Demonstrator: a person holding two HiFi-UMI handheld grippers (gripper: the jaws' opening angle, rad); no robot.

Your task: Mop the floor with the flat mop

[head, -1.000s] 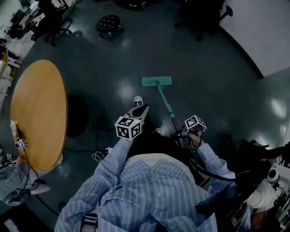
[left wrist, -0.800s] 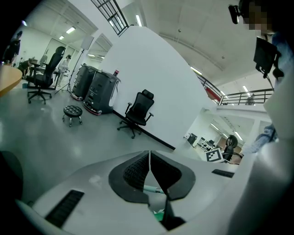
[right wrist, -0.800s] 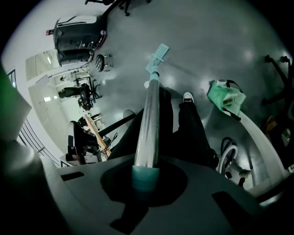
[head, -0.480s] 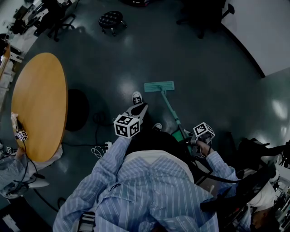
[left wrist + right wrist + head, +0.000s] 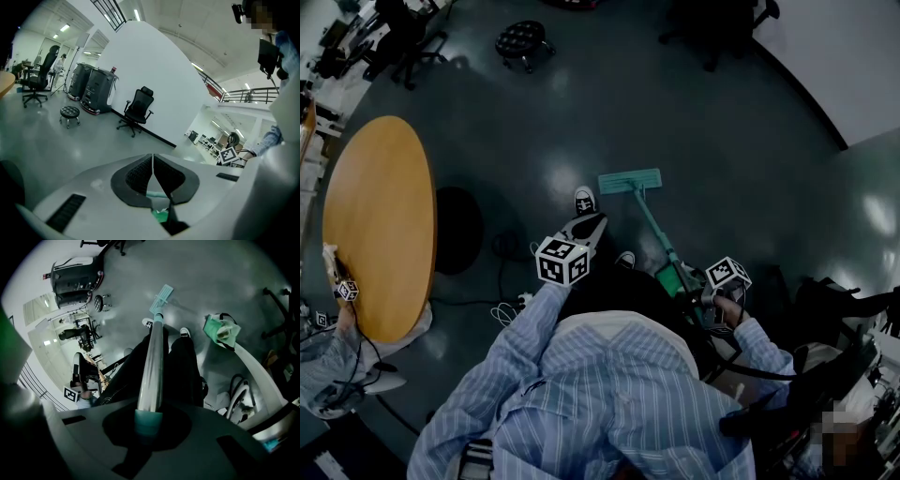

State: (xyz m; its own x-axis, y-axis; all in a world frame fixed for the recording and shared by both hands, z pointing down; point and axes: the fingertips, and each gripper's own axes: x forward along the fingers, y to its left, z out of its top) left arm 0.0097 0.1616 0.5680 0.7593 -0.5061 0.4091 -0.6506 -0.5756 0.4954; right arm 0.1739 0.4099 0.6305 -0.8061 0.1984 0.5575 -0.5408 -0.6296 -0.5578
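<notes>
Two grippers: right gripper point(image 5: 149, 422) clamped on the teal flat mop point(image 5: 630, 181) pole's top end, lower right; looks light, stiff; left gripper point(image 5: 152, 165) jaws pressed together, empty.

The flat mop point(image 5: 630, 181) rests on the floor point(image 5: 722, 141) just before your shoes point(image 5: 584, 202), its handle reaching back to your right claw point(image 5: 149, 423); the bench point(image 5: 380, 225) is well left, the stool point(image 5: 521, 39) far ahead.

Glossy, smooth floor point(image 5: 750, 141) mirrors the lights. Polished metal on the flat mop pole point(image 5: 153, 362), teal plastic at its end; matt wood on the round table point(image 5: 380, 225). Striped woven cloth shirt point(image 5: 609, 403).
</notes>
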